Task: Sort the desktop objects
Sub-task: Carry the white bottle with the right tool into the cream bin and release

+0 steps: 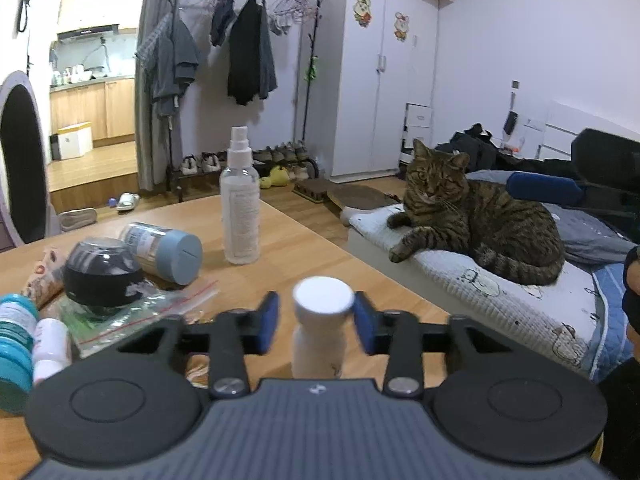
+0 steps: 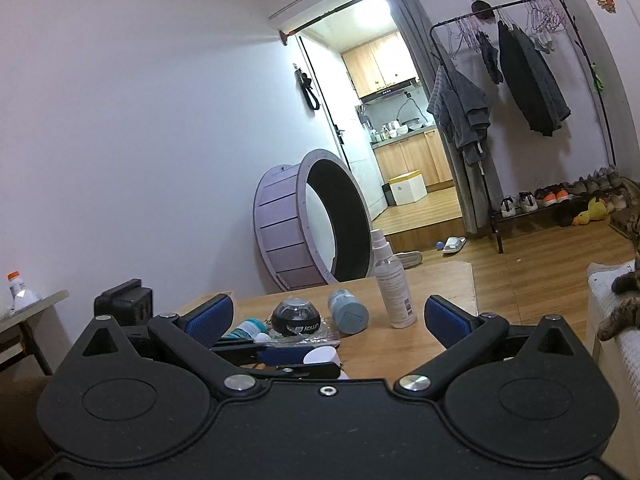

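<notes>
a: bedroom, wooden table (image 1: 304, 248) in front, clothes rack (image 1: 248, 40) at the far wall, cat (image 1: 476, 216) lying on the bed to the right.

b: left gripper (image 1: 316, 322)?

a: its blue pads sit around the cap of a small white bottle (image 1: 318, 332) standing upright on the table. right pad touches the cap; left pad shows a sliver of gap, so no firm grip.

b: right gripper (image 2: 328, 318)?

a: jaws spread wide, nothing between them.

b: other items?

a: spray bottle (image 1: 240, 204) upright mid-table; blue-capped jar (image 1: 164, 250) on its side, dark round ball (image 1: 102, 272) beside it on a plastic bag (image 1: 136, 312).
</notes>
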Demonstrator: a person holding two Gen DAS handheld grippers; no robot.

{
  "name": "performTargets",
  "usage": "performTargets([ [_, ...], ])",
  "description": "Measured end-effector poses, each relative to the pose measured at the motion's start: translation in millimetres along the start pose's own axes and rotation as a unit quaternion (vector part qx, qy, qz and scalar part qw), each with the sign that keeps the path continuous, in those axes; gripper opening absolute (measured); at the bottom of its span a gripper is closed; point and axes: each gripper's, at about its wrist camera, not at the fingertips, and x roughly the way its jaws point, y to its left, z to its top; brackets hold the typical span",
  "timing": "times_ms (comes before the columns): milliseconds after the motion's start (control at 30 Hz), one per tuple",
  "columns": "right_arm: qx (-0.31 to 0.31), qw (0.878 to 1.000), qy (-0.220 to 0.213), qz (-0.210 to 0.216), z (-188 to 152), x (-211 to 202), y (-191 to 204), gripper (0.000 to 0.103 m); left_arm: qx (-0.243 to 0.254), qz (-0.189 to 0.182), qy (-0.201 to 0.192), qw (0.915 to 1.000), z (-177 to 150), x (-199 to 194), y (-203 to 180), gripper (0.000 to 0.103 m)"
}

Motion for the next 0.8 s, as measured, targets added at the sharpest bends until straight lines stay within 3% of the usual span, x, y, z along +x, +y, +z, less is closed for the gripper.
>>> performTargets([
  [233, -0.001, 1.000, 0.000, 0.006, 0.0, 5.3, 4.3, 0.103, -0.007, 0.015, -0.031, 0.9994, 2.4, -25.4, 9.8, 0.030],
  [467, -0.006, 1.000, 0.009, 0.027, -4.6, 15.1, 21.1, 0.103, -0.025, 0.091, -0.060, 0.9937, 18.2, -92.7, 52.9, 0.030],
  [567, -0.008, 0.999, 0.014, 0.038, -7.3, 20.5, 29.4, 0.103, -0.037, 0.143, -0.067, 0.9868, 23.5, -120.6, 82.3, 0.030],
  [800, -0.019, 0.998, 0.029, 0.052, -13.9, 28.6, 45.8, 0.103, -0.069, 0.257, -0.061, 0.9621, 22.4, -159.9, 151.6, 0.030],
])
